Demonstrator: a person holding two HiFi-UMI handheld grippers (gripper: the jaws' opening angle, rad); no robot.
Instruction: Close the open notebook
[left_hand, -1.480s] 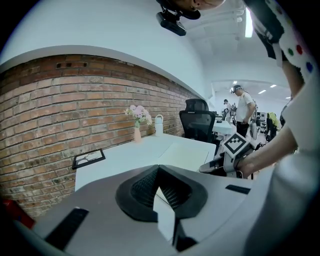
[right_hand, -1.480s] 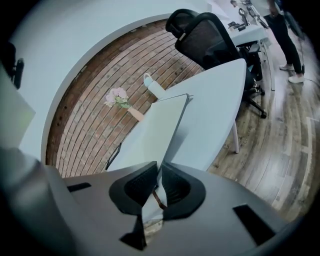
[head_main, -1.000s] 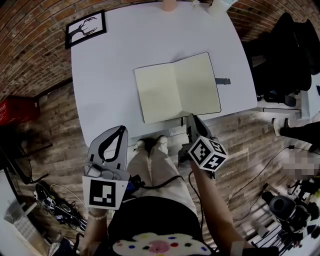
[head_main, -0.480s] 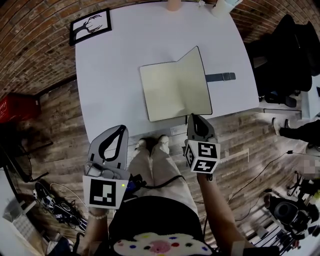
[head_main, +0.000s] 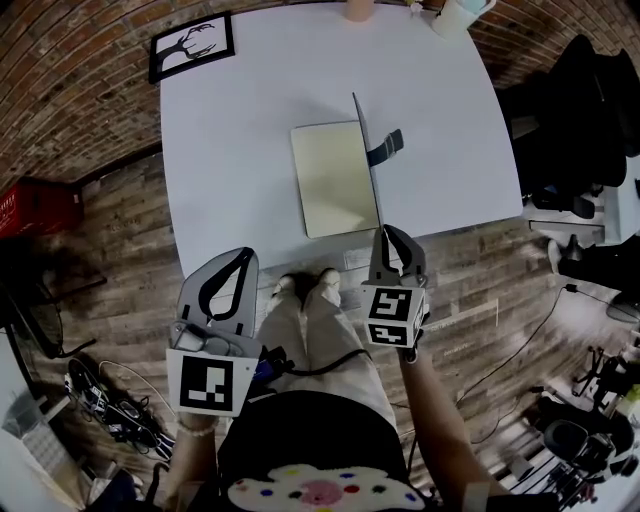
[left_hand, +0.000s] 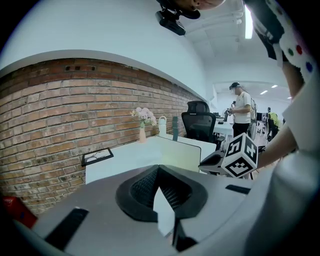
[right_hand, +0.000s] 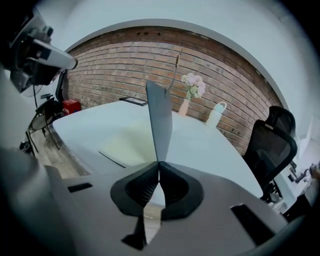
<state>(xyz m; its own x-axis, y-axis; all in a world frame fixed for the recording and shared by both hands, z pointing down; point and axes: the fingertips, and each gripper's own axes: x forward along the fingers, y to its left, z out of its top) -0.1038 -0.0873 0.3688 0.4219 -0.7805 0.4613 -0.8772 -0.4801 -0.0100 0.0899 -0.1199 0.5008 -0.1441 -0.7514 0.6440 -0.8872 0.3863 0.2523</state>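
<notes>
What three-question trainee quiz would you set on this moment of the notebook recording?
1. True or false: the right gripper is shut on the cover of the notebook.
2. How does that cover stand? A) lying flat, open B) roughly upright, on edge C) folded fully shut over the pages
3. In the head view, what lies at the far left corner of the table?

Key: 1 true. 2 B. 3 the framed picture.
</notes>
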